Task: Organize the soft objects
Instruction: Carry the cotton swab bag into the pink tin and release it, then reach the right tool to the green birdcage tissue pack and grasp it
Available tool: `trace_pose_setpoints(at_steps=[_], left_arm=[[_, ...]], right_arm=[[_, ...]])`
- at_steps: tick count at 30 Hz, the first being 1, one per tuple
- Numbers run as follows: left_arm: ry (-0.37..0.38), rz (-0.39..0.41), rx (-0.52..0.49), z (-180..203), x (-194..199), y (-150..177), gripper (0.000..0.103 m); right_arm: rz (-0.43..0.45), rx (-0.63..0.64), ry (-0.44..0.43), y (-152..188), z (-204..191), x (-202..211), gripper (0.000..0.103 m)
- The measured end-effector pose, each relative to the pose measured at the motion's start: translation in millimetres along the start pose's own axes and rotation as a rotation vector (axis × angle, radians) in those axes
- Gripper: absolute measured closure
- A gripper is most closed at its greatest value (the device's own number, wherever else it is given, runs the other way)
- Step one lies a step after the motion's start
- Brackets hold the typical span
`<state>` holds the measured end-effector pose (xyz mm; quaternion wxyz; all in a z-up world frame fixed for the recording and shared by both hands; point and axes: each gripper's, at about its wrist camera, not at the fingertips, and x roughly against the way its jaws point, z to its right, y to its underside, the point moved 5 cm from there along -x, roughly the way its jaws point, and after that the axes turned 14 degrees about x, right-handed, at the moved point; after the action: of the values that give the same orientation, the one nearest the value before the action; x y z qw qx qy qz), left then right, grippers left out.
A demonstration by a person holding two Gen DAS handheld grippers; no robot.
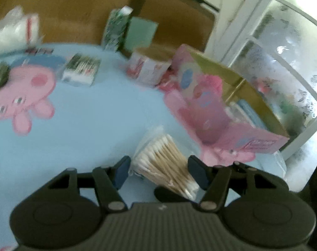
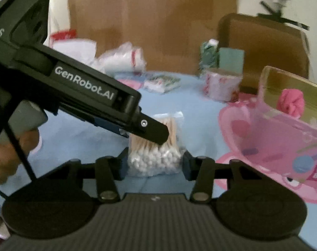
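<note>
Pinks, pale blue and brown

The tablecloth (image 1: 95, 125) is pale blue with a pink cartoon pig (image 1: 22, 96) printed on it; the open box (image 1: 221, 113) on the right is pink outside, gold inside, holding a hot-pink bundle (image 2: 291, 102). The cotton swabs (image 2: 156, 152) have tan sticks and white tips in clear plastic. Far back stand a teal card (image 1: 140, 34) and a brown chair (image 1: 175, 18). Both grippers are black with blue pads.

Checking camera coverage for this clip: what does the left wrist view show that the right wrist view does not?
Only the left wrist view shows the window and the inside of the pink box with its dividers. Only the right wrist view shows the left gripper from outside, the hand holding it, and a pink bundle in the box. Both show the bag of cotton swabs on the blue tablecloth and the round tub.
</note>
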<state>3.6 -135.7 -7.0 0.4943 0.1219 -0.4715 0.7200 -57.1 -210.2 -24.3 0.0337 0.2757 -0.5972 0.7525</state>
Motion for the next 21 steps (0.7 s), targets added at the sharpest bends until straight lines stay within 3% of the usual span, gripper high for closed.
trace_pose_setpoints(at_steps=[6, 12, 14, 15, 17, 18, 21], left_arm=[[0.104, 0.07, -0.212, 80, -1, -37, 0.04], [0.13, 0.072, -0.339, 149, -52, -46, 0.036], [0.106, 0.065, -0.335, 156, -70, -45, 0.036], [0.091, 0.069, -0.326, 157, -76, -45, 0.036], [0.065, 0.086, -0.298, 154, -81, -45, 0.036], [0.069, 0.097, -0.286, 150, -78, -45, 0.036], [0.066, 0.149, -0.252, 129, -59, -49, 0.036]], right_arm=[[0.166, -0.026, 0.177, -24, 51, 36, 0.051], [0.164, -0.138, 0.328, -16, 121, 51, 0.049], [0.125, -0.181, 0.368, -8, 143, 45, 0.046], [0.097, -0.183, 0.39, -2, 153, 40, 0.037], [0.014, -0.164, 0.514, 6, 170, 30, 0.03], [0.022, -0.172, 0.569, 10, 177, 33, 0.03], [0.11, -0.258, 0.565, 14, 193, 52, 0.031]])
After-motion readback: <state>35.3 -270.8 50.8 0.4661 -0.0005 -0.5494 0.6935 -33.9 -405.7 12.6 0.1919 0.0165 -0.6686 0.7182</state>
